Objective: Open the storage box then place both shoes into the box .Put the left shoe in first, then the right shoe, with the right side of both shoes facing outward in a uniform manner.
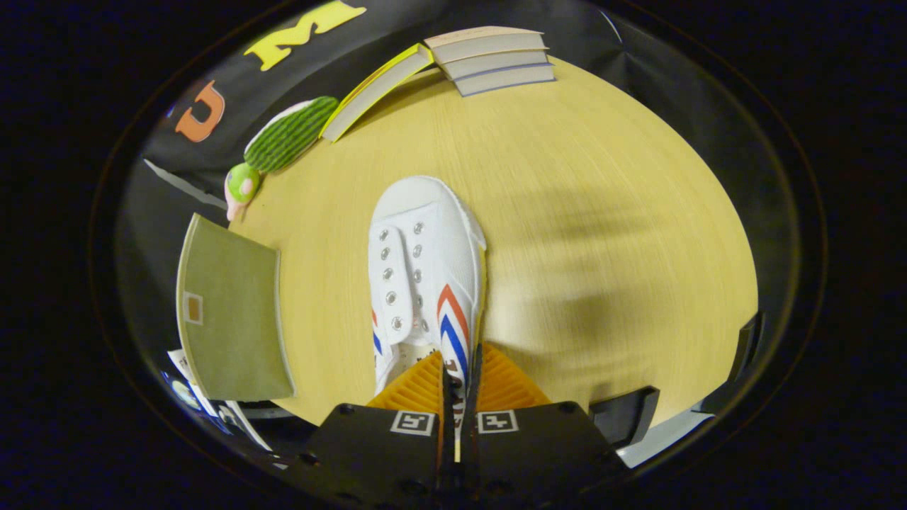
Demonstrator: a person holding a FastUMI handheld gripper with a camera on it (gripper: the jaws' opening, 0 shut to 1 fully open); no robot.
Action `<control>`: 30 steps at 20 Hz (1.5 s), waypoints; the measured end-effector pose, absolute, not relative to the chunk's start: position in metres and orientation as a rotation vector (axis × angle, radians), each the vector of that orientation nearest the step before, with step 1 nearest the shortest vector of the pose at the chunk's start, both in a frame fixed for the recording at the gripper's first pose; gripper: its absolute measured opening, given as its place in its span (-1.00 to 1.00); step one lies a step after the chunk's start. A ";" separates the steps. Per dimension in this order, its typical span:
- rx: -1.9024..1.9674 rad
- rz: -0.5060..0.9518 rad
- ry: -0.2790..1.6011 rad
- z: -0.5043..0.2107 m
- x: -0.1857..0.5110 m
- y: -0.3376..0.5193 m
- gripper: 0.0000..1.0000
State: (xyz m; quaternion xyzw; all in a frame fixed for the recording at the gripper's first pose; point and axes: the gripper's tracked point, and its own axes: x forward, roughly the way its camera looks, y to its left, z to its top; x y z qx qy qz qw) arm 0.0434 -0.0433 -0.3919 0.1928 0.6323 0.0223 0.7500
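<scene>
Gripper [459, 397] is pinching the right-side wall of the white shoe [425, 276], which is pointing toe-forward over the counter [602, 212]. You are carrying a shoe, I judge; next, swing it toward the green box [230, 312] on your left.

Tabletop [602, 212] open right of shoe [425, 269]; olive box [230, 319] blocks left, books [489, 60] + plush [283, 138] at far edge
</scene>
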 end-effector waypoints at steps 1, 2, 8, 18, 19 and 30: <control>0.475 0.040 1.385 -0.390 0.043 -0.039 -0.84; 0.510 0.045 1.387 -0.387 0.043 -0.035 -0.85; 0.604 0.103 1.312 -0.336 0.046 -0.002 -0.87; 0.517 0.308 1.190 -0.177 0.042 0.141 -0.86; 0.508 0.313 1.189 -0.173 0.042 0.159 -0.86; 0.479 0.238 1.307 -0.228 0.037 0.262 -0.86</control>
